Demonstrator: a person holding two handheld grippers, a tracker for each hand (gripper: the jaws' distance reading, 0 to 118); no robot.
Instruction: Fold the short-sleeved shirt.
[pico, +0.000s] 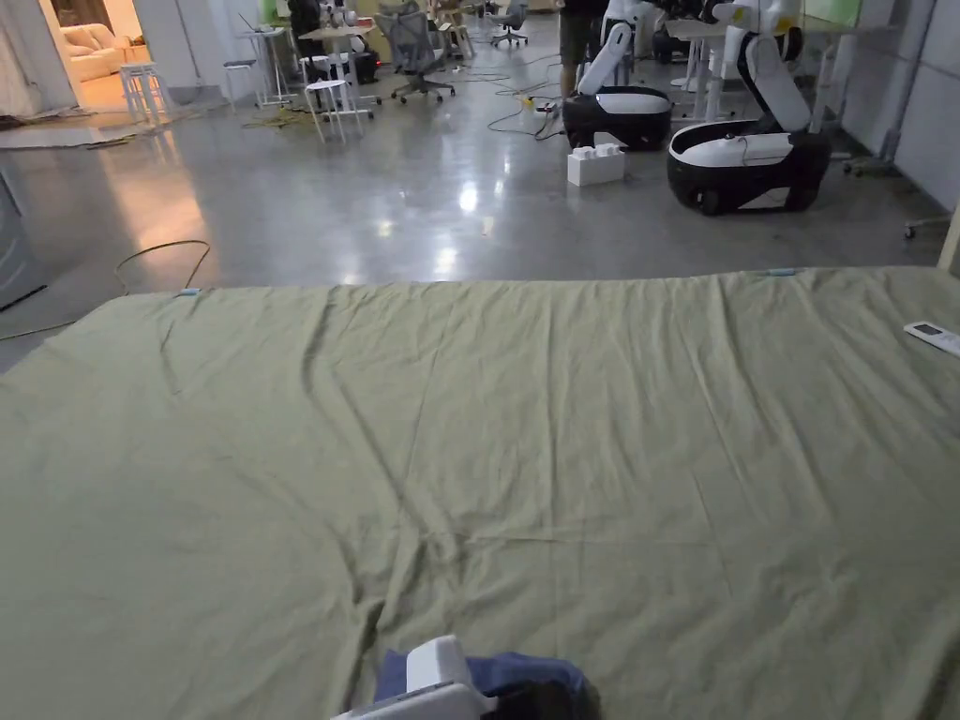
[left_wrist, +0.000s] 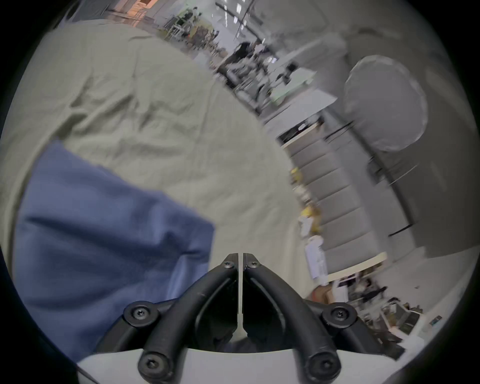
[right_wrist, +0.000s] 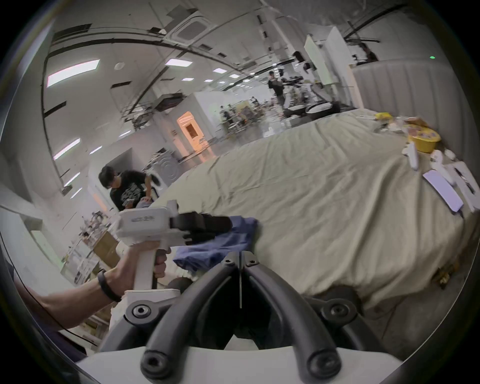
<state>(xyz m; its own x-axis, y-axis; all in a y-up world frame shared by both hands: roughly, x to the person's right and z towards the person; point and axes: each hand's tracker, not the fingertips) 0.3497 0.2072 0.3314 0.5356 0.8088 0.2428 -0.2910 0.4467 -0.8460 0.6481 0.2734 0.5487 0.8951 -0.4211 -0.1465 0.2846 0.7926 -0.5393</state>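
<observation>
Blue shirt (right_wrist: 220, 244) lying bunched at the near edge of the green-sheeted bed (right_wrist: 324, 194) — left gripper (left_wrist: 240, 256) and right gripper (right_wrist: 240, 253) both hovering clenched, gripping nothing.

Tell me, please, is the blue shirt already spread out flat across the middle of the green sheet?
No, the blue shirt lies bunched at the near edge of the green sheet.

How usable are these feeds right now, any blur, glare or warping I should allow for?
Head view: sharp, dim, ceiling lights glaring off the floor. Left gripper view: fisheye, motion-smeared; blue shirt soft. Right gripper view: fisheye bends the bed sheet; fairly sharp, bright ceiling panels.
</observation>
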